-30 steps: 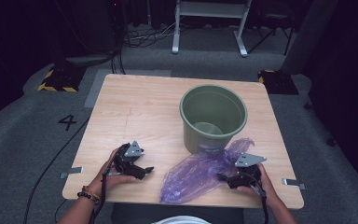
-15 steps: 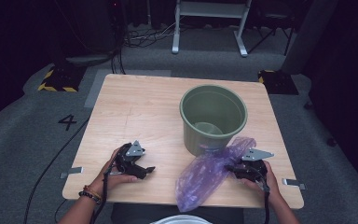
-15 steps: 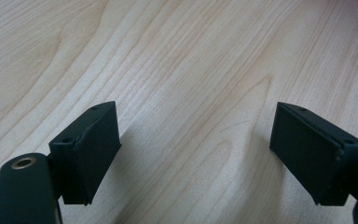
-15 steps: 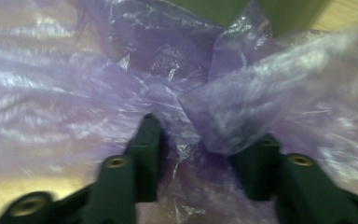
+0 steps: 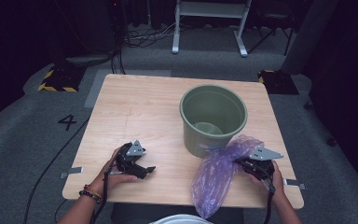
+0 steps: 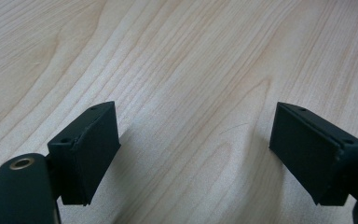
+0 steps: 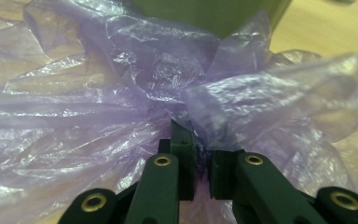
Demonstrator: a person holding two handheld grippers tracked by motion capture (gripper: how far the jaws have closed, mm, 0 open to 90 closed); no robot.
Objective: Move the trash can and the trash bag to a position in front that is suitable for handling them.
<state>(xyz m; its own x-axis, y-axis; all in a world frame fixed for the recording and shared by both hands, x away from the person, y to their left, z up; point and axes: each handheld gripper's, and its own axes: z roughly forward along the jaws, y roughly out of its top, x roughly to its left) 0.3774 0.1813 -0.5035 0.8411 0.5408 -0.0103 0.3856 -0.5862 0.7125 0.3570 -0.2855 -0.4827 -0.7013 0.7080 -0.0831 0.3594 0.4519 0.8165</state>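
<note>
Now the crumpled, translucent purple plastic bag [image 5: 216,175] is bunched narrower than a second ago, draped over the table's near edge by its right corner, touching the green plastic bucket [image 5: 213,116]. The right gripper [image 5: 251,167] has just closed its jaws, pinching the film. The left gripper [image 5: 137,169] stays wide open and empty over the wooden table [image 5: 135,112] near the left corner.

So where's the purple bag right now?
In the high view the purple bag lies at the table's near right edge, just in front of the green bucket, pinched by the right gripper.
</note>
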